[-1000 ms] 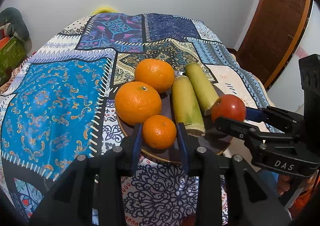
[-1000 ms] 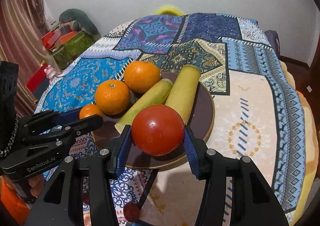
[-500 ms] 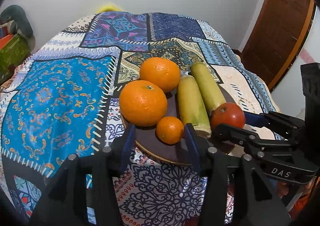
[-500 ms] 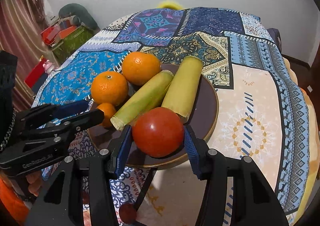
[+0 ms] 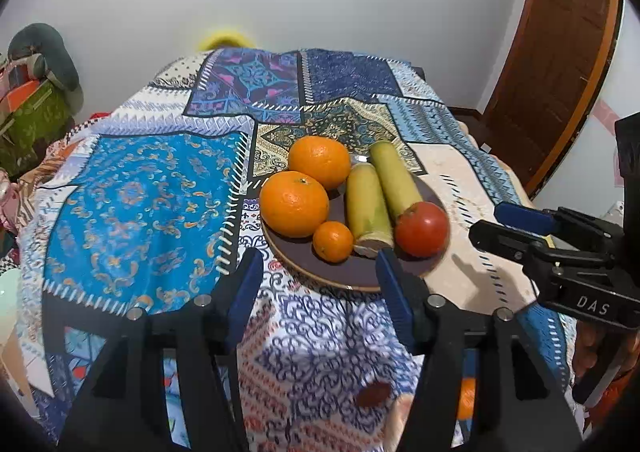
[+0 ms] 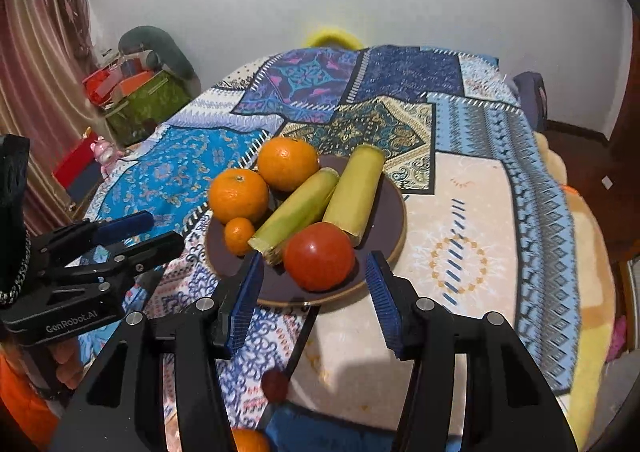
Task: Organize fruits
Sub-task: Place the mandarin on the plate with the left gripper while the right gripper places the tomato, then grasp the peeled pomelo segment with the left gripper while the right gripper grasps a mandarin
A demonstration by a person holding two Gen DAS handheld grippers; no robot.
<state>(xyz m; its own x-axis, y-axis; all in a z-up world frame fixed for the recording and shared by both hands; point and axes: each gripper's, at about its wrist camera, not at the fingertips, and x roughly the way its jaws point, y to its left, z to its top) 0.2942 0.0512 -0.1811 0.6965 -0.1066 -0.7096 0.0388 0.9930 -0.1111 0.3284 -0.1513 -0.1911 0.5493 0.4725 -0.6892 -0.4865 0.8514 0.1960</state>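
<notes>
A brown plate (image 5: 304, 264) on the patchwork cloth holds two large oranges (image 5: 294, 204) (image 5: 319, 161), a small orange (image 5: 333, 241), two yellow-green stalk pieces (image 5: 368, 208) and a red tomato (image 5: 422, 229). My left gripper (image 5: 318, 272) hangs before the plate's near rim. Its jaws are opening, with nothing between them. In the right wrist view the tomato (image 6: 319, 256) rests on the plate (image 6: 394, 208). My right gripper (image 6: 314, 272) is open, its pads standing clear on either side of the tomato. Each gripper shows in the other's view: right gripper (image 5: 486, 221), left gripper (image 6: 160, 230).
The round table's cloth (image 5: 140, 204) drops away at the near edge. Below it lie an orange (image 6: 248, 442) and a small dark red fruit (image 6: 276, 384). Boxes and bags (image 6: 136, 96) stand at the left, a wooden door (image 5: 560, 52) at the right.
Both grippers drew back and up from the plate. The left jaws opened off the small orange. The right pads came off the tomato, which stays on the plate.
</notes>
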